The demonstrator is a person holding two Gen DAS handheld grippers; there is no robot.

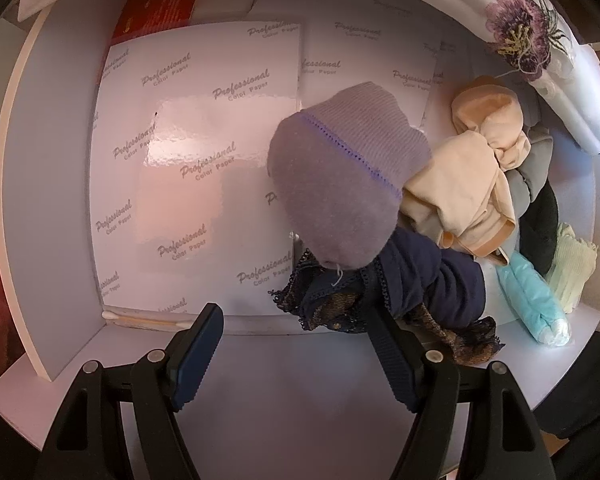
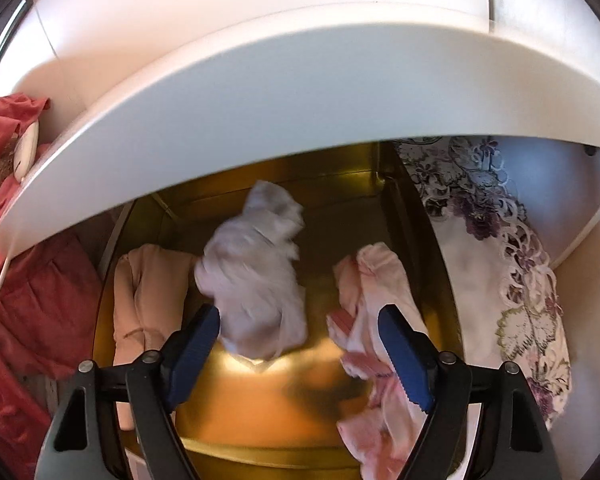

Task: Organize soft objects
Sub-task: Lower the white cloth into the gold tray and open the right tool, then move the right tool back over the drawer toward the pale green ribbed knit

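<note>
One white garment (image 2: 256, 276) beyond right claw (image 2: 300, 354)

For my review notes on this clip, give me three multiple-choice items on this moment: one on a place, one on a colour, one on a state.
1. Where does the white garment lie?
A. in the gold bin
B. on the embroidered cloth
C. on the printed paper sheets

2. What colour is the knit piece atop the pile on the shelf?
A. green
B. lilac
C. orange

3. How do the right gripper fingers stand?
A. shut on the pink garment
B. shut on nothing
C. apart, gripping nothing

Key: 1 A, gold walls surround it; 2 B, pale purple ribbing shows; 3 C, the blue pads stand wide, pressing no cloth.
</note>
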